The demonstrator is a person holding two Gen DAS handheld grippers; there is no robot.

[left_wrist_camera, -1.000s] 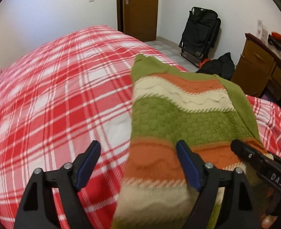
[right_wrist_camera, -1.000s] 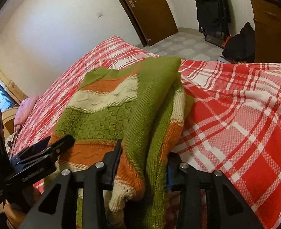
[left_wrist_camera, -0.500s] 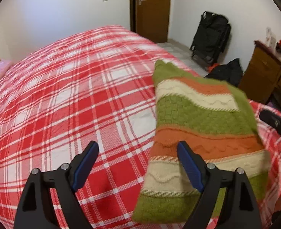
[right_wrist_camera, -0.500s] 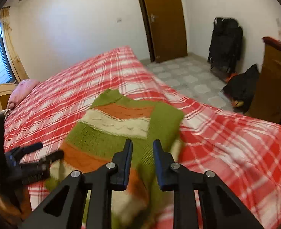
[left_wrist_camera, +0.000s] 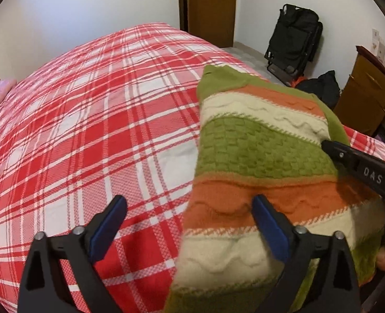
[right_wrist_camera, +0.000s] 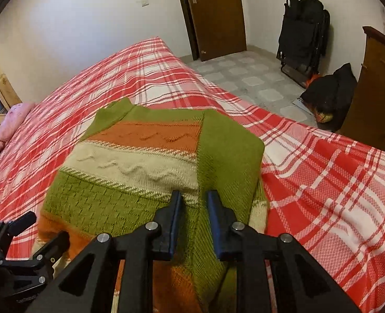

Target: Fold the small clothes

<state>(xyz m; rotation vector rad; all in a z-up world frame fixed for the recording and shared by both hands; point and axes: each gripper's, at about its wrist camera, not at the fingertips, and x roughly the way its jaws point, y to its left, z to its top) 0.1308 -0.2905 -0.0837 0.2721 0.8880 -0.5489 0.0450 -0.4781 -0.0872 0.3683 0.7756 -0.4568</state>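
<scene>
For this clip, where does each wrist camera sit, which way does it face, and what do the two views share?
Left wrist view: on the left tongs, open, facing across the red plaid bedspread toward the brown wooden door; the right tongs' black arm intrudes at the right edge.
Right wrist view: on the right tongs, jaws narrowly apart above the green, orange and cream striped knit sweater; the left tongs show at lower left.
Shared: sweater, bedspread, door, black folded chair.

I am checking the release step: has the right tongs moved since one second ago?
Yes. The right tongs have let go of the green, orange and cream striped knitted sweater and risen; the brown wooden door now sits lower in their view.
</scene>
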